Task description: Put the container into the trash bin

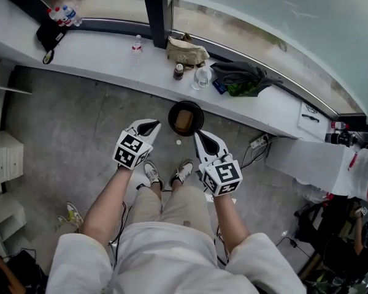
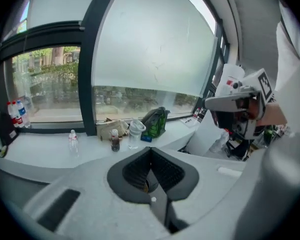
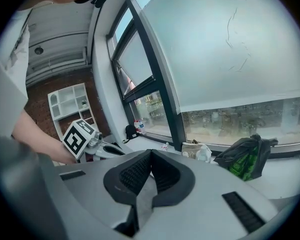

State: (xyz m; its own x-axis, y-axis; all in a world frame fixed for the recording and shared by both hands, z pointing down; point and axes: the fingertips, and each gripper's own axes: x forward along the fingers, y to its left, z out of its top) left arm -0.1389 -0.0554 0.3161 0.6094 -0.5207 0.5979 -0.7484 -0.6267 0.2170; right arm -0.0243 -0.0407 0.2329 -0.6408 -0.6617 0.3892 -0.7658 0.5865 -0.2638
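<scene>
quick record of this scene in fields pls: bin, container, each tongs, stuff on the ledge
bin: round black trash bin on the grey floor, just ahead of both tongs, below the white window ledge
container: brown container inside the bin
left tongs: shut, holding nothing
right tongs: shut, holding nothing
ledge items: clear bottle, beige pouch, dark green bag

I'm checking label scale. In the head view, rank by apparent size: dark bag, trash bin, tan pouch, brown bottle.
1. dark bag
2. trash bin and tan pouch: about alike, unranked
3. brown bottle
</scene>
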